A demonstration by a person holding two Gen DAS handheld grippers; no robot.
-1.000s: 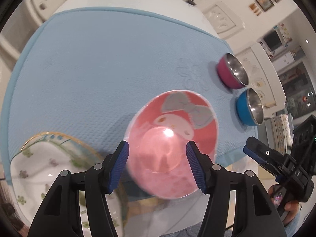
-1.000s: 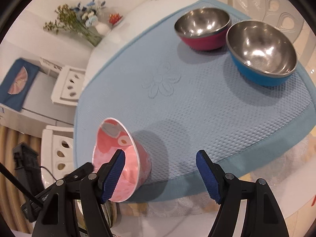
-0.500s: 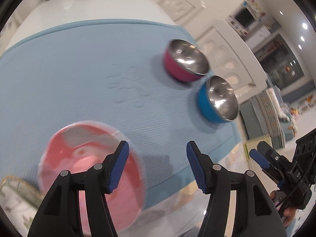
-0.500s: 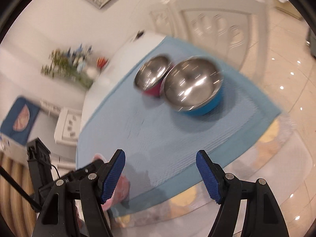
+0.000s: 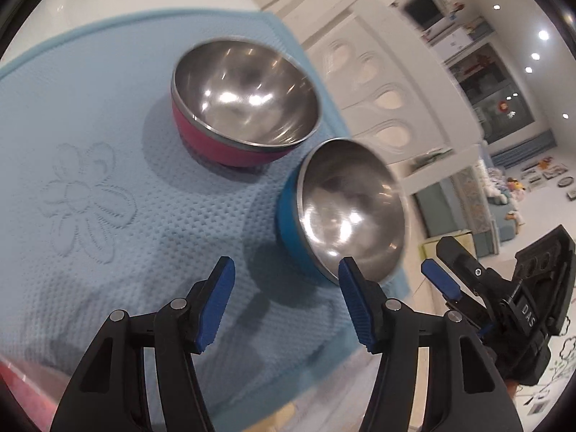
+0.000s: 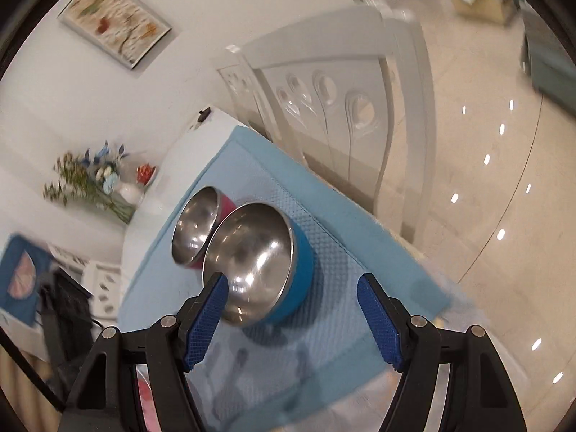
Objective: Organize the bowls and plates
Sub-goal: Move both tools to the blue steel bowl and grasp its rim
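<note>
Two steel-lined bowls stand side by side on the light blue mat [image 5: 90, 252]: a pink one [image 5: 244, 108] farther off and a blue one [image 5: 342, 216] nearer the mat's right edge. My left gripper [image 5: 284, 302] hovers just short of the blue bowl, its jaws closing on nothing. In the right wrist view, my right gripper [image 6: 291, 320] stands open in front of the blue bowl [image 6: 259, 259], with the pink bowl [image 6: 196, 230] behind. Its pads touch nothing. The right gripper [image 5: 450, 273] also shows at the left wrist view's right edge.
A pink plate's rim [image 5: 14, 388] peeks in at the bottom left. A white chair [image 6: 342, 108] stands behind the table's far edge. A vase of flowers [image 6: 93, 183] sits at the table's far end. The mat ends close beside the blue bowl.
Both grippers swung right, from the pink cartoon bowl to the two steel bowls, which now look much larger. The cartoon bowl and the floral plate slid out at the lower left.
</note>
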